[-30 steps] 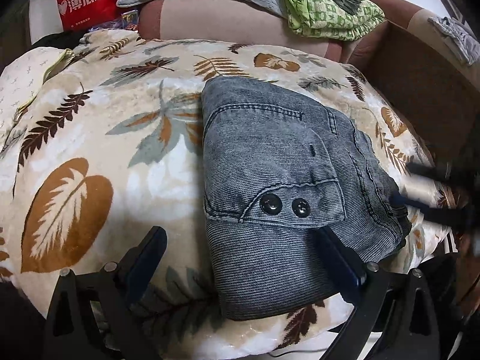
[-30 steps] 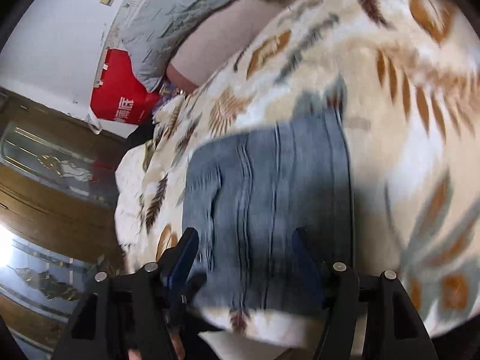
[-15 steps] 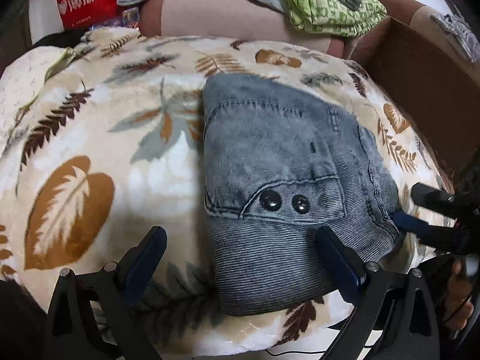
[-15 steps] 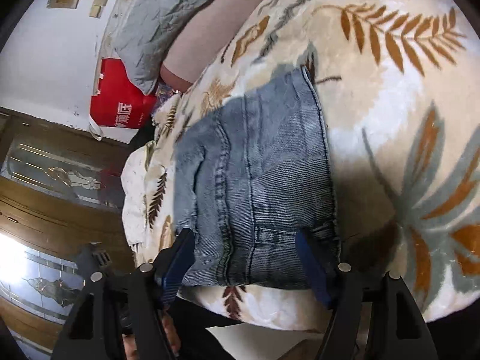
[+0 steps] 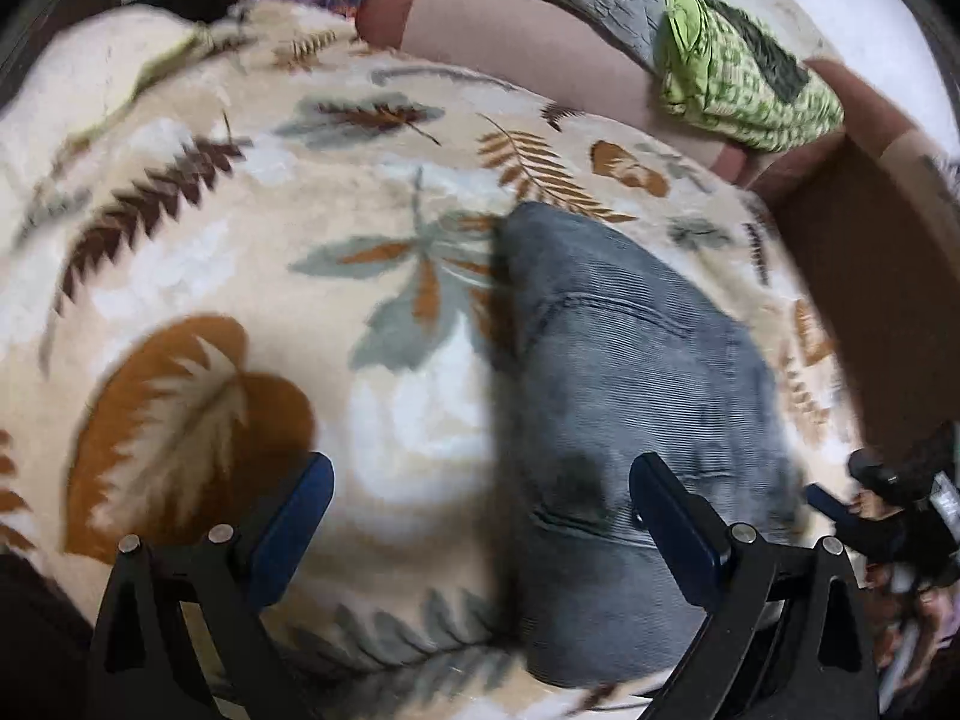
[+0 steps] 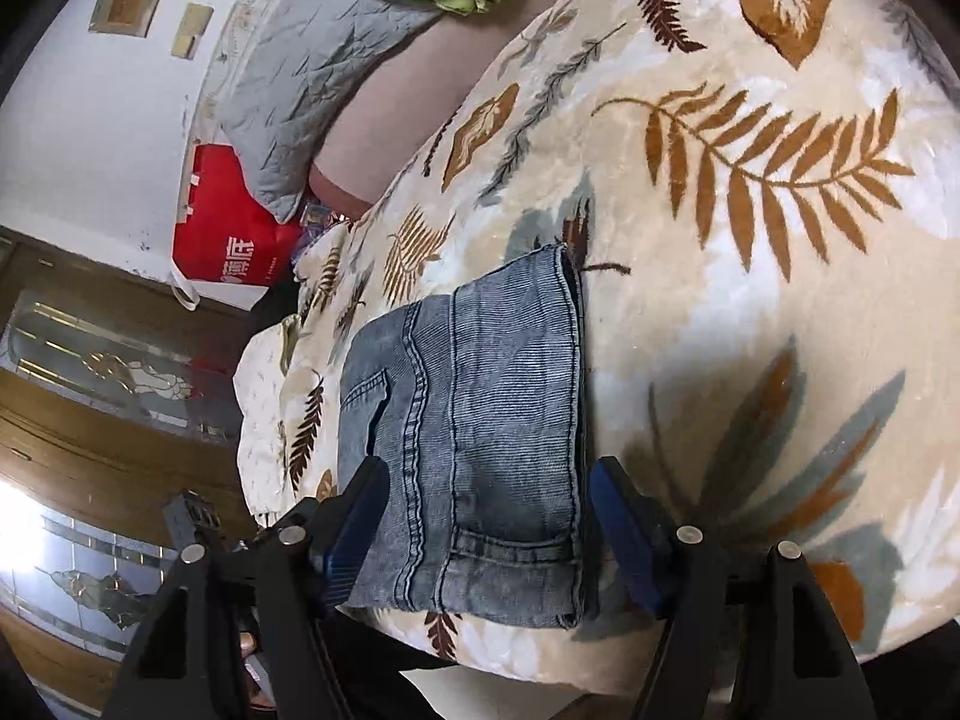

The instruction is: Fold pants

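Observation:
The grey-blue denim pants (image 5: 630, 396) lie folded into a compact rectangle on a cream blanket with leaf prints (image 5: 240, 276). In the left wrist view, which is blurred, my left gripper (image 5: 480, 504) is open and empty above the blanket, its right finger over the pants' near part. The right gripper (image 5: 840, 504) shows at the right edge beside the pants. In the right wrist view the pants (image 6: 480, 432) lie flat near the bed's edge, and my right gripper (image 6: 486, 516) is open with its fingers either side of the near end, holding nothing.
A brown pillow or bolster (image 5: 540, 42), a grey quilted cushion (image 6: 312, 72) and a green patterned cloth (image 5: 738, 78) lie at the head of the bed. A red bag (image 6: 228, 228) stands by the white wall. A brown board (image 5: 864, 300) borders the bed's right side.
Both grippers have pulled back from the folded pants, which stay put. The left wrist view has swung left and blurred. The right gripper has moved from over the pants to their near end.

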Available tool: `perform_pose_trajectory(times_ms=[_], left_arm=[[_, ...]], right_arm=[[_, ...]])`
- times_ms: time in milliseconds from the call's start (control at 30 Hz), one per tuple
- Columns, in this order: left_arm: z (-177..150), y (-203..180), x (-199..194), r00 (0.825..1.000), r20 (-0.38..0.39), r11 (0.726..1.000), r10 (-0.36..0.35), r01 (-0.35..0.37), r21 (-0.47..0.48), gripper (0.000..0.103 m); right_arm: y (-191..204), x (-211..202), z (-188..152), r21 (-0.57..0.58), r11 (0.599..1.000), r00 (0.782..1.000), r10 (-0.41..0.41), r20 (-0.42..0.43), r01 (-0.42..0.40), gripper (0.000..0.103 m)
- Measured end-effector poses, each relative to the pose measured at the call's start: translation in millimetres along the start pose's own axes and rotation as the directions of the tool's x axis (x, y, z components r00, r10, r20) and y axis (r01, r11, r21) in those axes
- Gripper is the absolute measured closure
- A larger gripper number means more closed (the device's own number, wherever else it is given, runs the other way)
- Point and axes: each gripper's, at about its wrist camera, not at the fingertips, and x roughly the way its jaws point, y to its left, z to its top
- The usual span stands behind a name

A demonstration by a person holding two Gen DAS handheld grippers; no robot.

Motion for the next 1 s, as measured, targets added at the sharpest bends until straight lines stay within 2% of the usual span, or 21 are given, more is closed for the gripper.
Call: perform_pose_trajectory(times_ms=[100, 300, 400, 467, 533, 600, 667, 700, 733, 800, 933, 967, 1000], left_arm=[[0.1, -6.6, -1.5, 0.999, 0.028, 0.998, 0.042, -0.043, 0.046, 0.004], [2.5, -11.7, -2.0, 0.999, 0.027, 0.995, 0.031, -0.033, 0.095, 0.004], [3.2, -12.9, 0.0, 0.999, 0.021, 0.995, 0.027, -0.029, 0.095, 0.004], [4.1, -13.4, 2.4, 1.000, 0.009, 0.995, 0.016, -0.016, 0.095, 0.004], [6.9, -12.5, 5.8, 0.999, -0.022, 0.996, -0.043, 0.044, 0.081, 0.004], [13.3, -6.9, 14.2, 0.981, -0.083, 0.984, -0.177, 0.179, 0.008, 0.004], [19.6, -0.3, 23.4, 0.953, -0.114, 0.959, -0.282, 0.274, -0.078, 0.004], [24.2, 2.4, 31.5, 0.940, -0.138, 0.947, -0.312, 0.297, -0.121, 0.004], [25.5, 1.4, 35.1, 0.934, -0.149, 0.942, -0.325, 0.307, -0.134, 0.004], [30.1, -2.1, 47.8, 0.909, -0.186, 0.924, -0.374, 0.349, -0.155, 0.004], [28.8, -11.4, 63.7, 0.896, -0.231, 0.923, -0.379, 0.348, -0.167, 0.006], [28.6, -14.3, 63.3, 0.890, -0.232, 0.918, -0.392, 0.362, -0.161, 0.006], [28.4, -17.7, 64.0, 0.878, -0.244, 0.910, -0.413, 0.383, -0.162, 0.006]], right_arm=[[-0.8, 7.1, -0.6, -0.004, 0.999, 0.999, -0.040, -0.012, 0.040, 0.030], [5.4, 13.8, 6.7, -0.057, 0.993, 0.994, -0.104, -0.037, 0.102, 0.030], [-3.4, 18.8, 14.5, -0.042, 0.992, 0.990, -0.126, -0.059, 0.123, 0.030], [-9.2, 22.7, 19.1, -0.025, 0.993, 0.990, -0.121, -0.077, 0.119, 0.030], [-10.1, 26.7, 22.0, -0.030, 0.993, 0.989, -0.117, -0.093, 0.115, 0.030], [-9.2, 31.9, 25.5, -0.041, 0.994, 0.987, -0.106, -0.118, 0.102, 0.030], [-9.3, 37.9, 30.7, -0.049, 0.993, 0.984, -0.112, -0.137, 0.106, 0.030], [-9.6, 38.8, 32.9, -0.050, 0.992, 0.983, -0.120, -0.138, 0.115, 0.030], [-10.7, 39.3, 35.6, -0.045, 0.992, 0.983, -0.119, -0.140, 0.114, 0.030], [-13.3, 39.9, 39.2, -0.026, 0.995, 0.984, -0.101, -0.143, 0.099, 0.030], [-15.7, 51.2, 44.3, -0.003, 0.996, 0.981, -0.087, -0.176, 0.088, 0.030], [-11.7, 56.7, 43.8, -0.016, 0.997, 0.977, -0.082, -0.197, 0.081, 0.030], [-7.6, 61.2, 43.2, -0.030, 0.997, 0.973, -0.072, -0.217, 0.067, 0.030]])
